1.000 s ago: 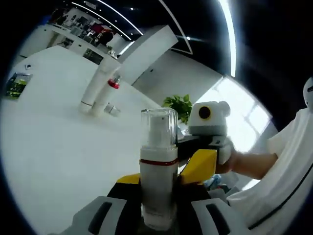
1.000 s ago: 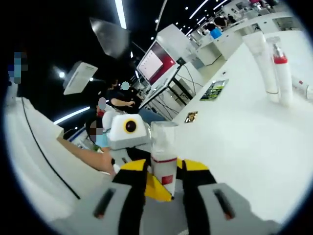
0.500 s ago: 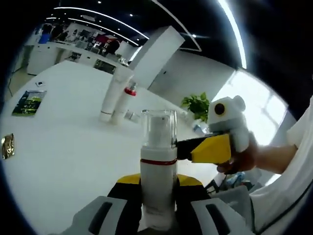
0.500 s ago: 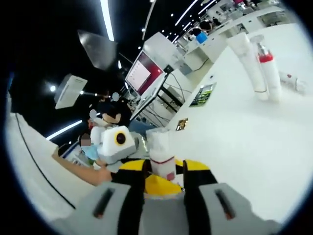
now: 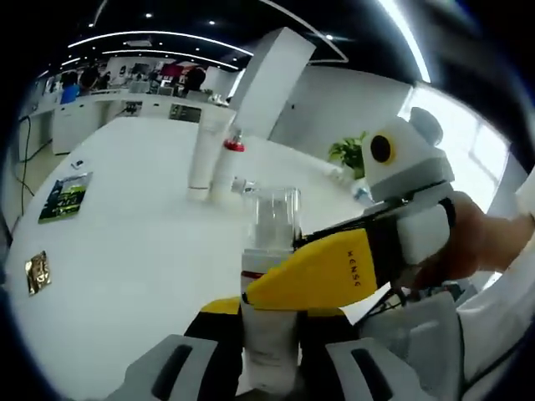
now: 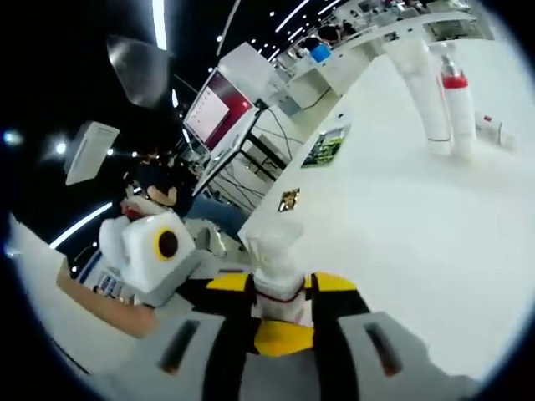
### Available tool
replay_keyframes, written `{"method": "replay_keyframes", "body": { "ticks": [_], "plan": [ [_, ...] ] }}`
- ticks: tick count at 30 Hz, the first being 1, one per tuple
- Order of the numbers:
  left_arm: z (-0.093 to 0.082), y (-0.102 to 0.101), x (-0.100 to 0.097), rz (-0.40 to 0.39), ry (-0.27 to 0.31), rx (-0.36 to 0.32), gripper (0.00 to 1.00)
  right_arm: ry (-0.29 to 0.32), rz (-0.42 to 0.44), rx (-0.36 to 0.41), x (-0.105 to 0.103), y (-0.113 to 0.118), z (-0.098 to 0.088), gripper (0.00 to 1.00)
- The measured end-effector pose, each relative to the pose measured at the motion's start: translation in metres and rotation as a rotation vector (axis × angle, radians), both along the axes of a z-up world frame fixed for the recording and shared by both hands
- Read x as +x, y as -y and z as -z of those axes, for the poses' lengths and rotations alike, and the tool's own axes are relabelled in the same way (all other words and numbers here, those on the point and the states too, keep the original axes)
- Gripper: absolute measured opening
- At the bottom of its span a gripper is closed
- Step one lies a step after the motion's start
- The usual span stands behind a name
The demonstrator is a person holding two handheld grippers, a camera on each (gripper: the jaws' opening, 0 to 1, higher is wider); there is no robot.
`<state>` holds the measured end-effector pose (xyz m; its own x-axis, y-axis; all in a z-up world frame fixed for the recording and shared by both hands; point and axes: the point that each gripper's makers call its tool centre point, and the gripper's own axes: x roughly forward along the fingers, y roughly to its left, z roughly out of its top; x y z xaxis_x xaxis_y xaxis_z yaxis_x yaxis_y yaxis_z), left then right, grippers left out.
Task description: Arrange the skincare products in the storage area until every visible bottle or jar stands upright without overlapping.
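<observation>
The white pump bottle with clear cap and red ring (image 5: pixel 269 284), pinched low by the left gripper (image 5: pixel 269 368) and crossed by the right gripper (image 6: pixel 282 334), whose spread I cannot tell, looks light, stiff and smooth, so the body is safer to hold than the cap.

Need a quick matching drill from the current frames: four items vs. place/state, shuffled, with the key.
Items:
1. pump bottle
2. tall white tube
3. red-collared bottle
4. green leaflet

States:
A. lying flat on the white table
B. standing beside the tube, thin nozzle on top
C. held off the table in the left tool, clear cap up
D. standing cap-down, tallest on the table

Pairs: 1-C, 2-D, 3-B, 4-A
</observation>
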<state>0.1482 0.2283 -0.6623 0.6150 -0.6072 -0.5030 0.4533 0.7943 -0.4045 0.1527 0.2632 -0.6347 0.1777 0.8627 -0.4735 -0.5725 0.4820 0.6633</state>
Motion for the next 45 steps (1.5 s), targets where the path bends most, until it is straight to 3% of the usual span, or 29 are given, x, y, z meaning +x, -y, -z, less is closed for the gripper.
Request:
{"method": "replay_keyframes", "body": {
  "ticks": [2,5,8,12,16,17,21,24,27,31,38,40,45],
  "plan": [
    [0.001,0.000,-0.001,0.009,0.002,0.014,0.25,-0.023,0.044,0.008,0.002,-0.001,-0.001,0.25],
    [0.001,0.000,0.000,0.011,0.007,0.013,0.25,0.051,0.022,0.004,0.002,0.001,-0.002,0.24],
    [0.002,0.004,-0.003,0.039,0.008,0.005,0.24,0.037,-0.002,0.005,-0.003,0.007,0.000,0.23],
    [-0.007,0.020,-0.008,0.105,0.012,-0.104,0.24,0.028,-0.045,0.051,-0.004,0.017,-0.005,0.22],
    [-0.020,0.035,-0.014,0.177,0.022,-0.222,0.25,0.106,-0.172,0.104,-0.013,0.026,-0.020,0.22],
    [-0.027,0.041,-0.018,0.227,0.044,-0.266,0.26,0.117,-0.209,0.122,-0.017,0.027,-0.025,0.22],
    [-0.042,0.053,-0.026,0.281,0.045,-0.382,0.32,0.146,-0.285,0.216,-0.026,0.037,-0.044,0.22],
    [-0.045,0.055,-0.029,0.290,0.040,-0.403,0.33,0.201,-0.343,0.257,-0.031,0.040,-0.056,0.22],
    [-0.051,0.058,-0.032,0.313,0.048,-0.442,0.32,0.210,-0.390,0.271,-0.035,0.040,-0.060,0.22],
    [-0.057,0.063,-0.042,0.368,0.013,-0.501,0.30,0.218,-0.468,0.291,-0.045,0.035,-0.065,0.22],
    [-0.057,0.062,-0.044,0.373,-0.015,-0.531,0.27,0.180,-0.469,0.309,-0.045,0.028,-0.063,0.22],
    [-0.057,0.061,-0.043,0.363,-0.038,-0.541,0.27,0.143,-0.430,0.311,-0.042,0.027,-0.062,0.22],
    [-0.046,0.054,-0.035,0.299,-0.052,-0.477,0.26,0.122,-0.358,0.250,-0.033,0.025,-0.050,0.22]
  ]
}}
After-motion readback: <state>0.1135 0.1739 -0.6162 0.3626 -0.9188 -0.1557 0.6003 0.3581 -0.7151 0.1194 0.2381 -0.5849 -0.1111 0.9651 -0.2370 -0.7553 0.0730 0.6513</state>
